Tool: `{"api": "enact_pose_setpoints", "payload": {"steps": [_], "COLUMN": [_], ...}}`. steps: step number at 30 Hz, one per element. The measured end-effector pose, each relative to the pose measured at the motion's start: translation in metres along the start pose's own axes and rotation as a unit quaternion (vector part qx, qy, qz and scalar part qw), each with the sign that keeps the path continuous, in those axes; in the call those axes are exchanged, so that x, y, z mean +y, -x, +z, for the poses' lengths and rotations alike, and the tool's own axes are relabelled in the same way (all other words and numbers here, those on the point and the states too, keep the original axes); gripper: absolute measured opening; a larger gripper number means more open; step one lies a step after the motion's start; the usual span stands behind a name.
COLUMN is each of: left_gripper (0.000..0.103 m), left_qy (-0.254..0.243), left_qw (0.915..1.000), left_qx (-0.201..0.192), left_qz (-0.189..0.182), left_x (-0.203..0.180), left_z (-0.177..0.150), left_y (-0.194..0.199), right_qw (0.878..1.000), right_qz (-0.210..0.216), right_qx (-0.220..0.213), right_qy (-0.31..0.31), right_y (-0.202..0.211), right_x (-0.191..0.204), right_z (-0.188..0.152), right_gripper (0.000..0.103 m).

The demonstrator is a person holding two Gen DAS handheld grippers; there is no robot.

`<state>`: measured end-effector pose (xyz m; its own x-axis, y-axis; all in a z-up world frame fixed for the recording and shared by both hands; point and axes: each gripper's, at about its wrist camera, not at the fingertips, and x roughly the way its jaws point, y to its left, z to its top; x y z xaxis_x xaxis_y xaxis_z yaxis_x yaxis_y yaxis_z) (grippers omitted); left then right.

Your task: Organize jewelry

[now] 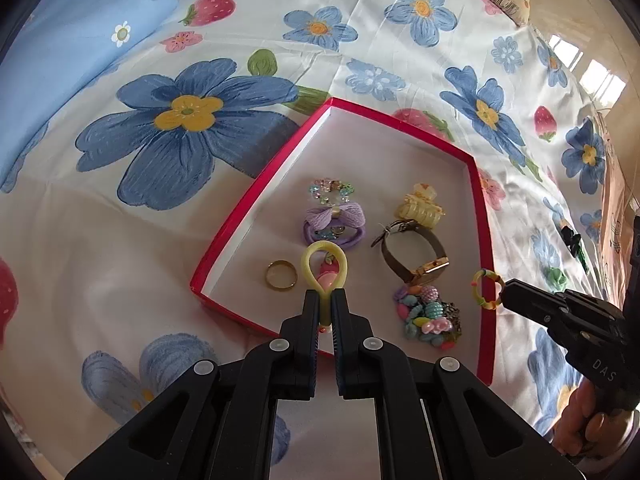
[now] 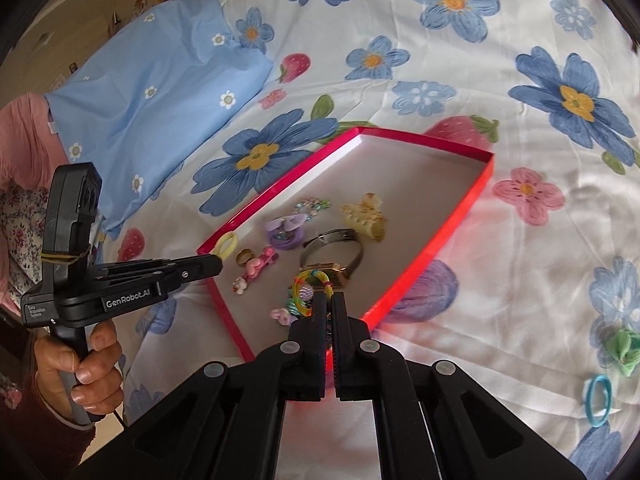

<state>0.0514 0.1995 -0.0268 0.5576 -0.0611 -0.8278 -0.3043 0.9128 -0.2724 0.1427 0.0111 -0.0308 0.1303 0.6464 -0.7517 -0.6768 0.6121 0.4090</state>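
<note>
Red-rimmed box (image 1: 256,184) as landmark | left gripper (image 1: 326,300) clamped on yellow hair loop (image 1: 322,258), above near edge | right gripper (image 2: 330,300) clamped on multicoloured ring (image 2: 310,284), over right rim | advice: lower each to bare floor before release | obstacles: watch (image 1: 416,256), bead cluster (image 1: 428,316), gold ring (image 1: 282,275) crowd landing spots | outside box: blue loop (image 2: 599,400)

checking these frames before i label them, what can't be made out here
- Left wrist view: the left hand-held gripper hides the lower end of the yellow hair tie it pinches and part of the pink charm.
- Right wrist view: the right hand-held gripper and its multicoloured ring cover the bead cluster.
- Left wrist view: the green bow at the right edge is too small to identify.
</note>
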Motion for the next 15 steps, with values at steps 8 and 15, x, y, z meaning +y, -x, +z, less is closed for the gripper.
{"api": "enact_pose_setpoints", "payload": {"steps": [8, 15], "left_gripper": [0.006, 0.006], "left_qy": [-0.003, -0.001], "left_qw": [0.9997, 0.9993], "left_qx": [0.021, 0.036], "left_qz": [0.010, 0.014], "left_x": [0.000, -0.001], "left_z": [0.007, 0.010], "left_y": [-0.022, -0.037], "right_qw": [1.000, 0.998], "right_qz": [0.009, 0.012], "right_qx": [0.028, 0.054], "right_qy": [-0.004, -0.010], "right_y": [-0.028, -0.044], "right_x": [0.003, 0.000], "right_z": [0.002, 0.002], "right_gripper": [0.002, 0.005]}}
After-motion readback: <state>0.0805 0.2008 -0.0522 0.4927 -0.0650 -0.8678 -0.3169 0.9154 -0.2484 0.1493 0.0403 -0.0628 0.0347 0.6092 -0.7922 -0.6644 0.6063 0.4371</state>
